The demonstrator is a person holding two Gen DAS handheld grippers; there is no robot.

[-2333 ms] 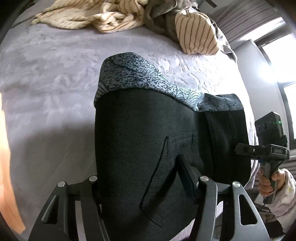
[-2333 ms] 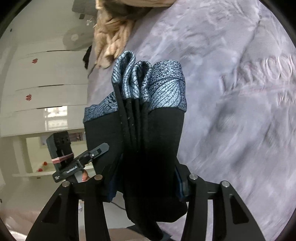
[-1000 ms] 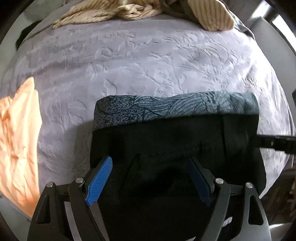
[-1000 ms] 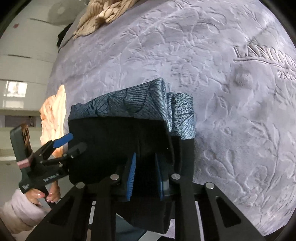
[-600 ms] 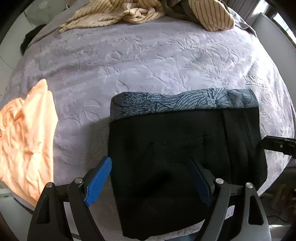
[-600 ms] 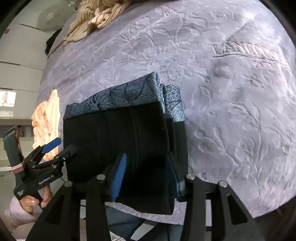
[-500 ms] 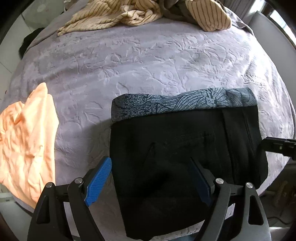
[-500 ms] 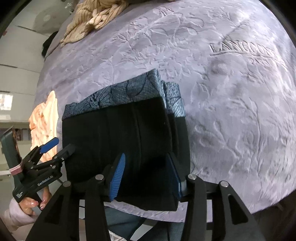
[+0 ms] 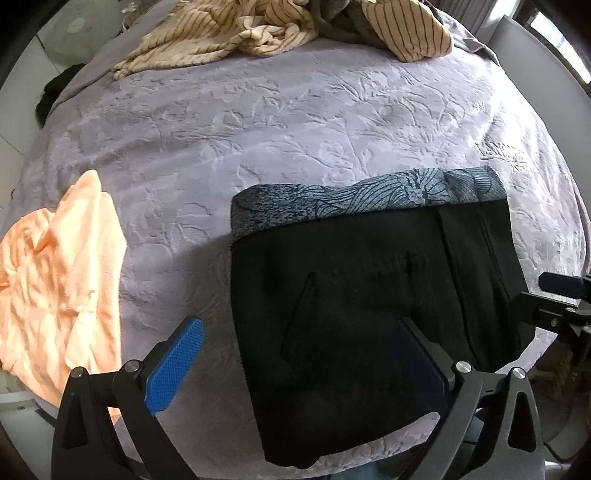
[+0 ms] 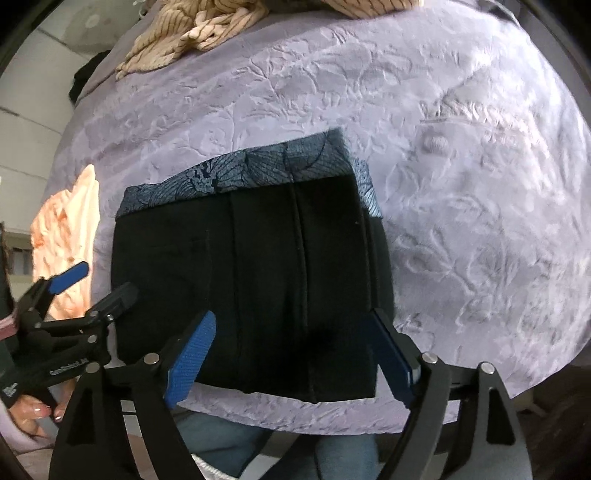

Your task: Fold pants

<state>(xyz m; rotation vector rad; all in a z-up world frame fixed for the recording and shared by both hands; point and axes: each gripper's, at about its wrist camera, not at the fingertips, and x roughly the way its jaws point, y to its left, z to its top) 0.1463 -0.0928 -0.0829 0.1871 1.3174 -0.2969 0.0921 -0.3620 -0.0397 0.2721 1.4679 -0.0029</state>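
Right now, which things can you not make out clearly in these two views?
- Embossed lettering on the bedspread: left wrist view, too small; right wrist view, blurred.
- Inner layers of the folded pants: both views, covered by the top layer.
- Striped clothes: both views, cut off by the top edge.

Both cameras sit on the grippers and look almost straight down at the bed [image 9: 295, 122], from close above its near edge. The left one hangs over the left side of the folded pants [image 9: 369, 314], the right one over the right side. Both see the pants and each other's gripper.
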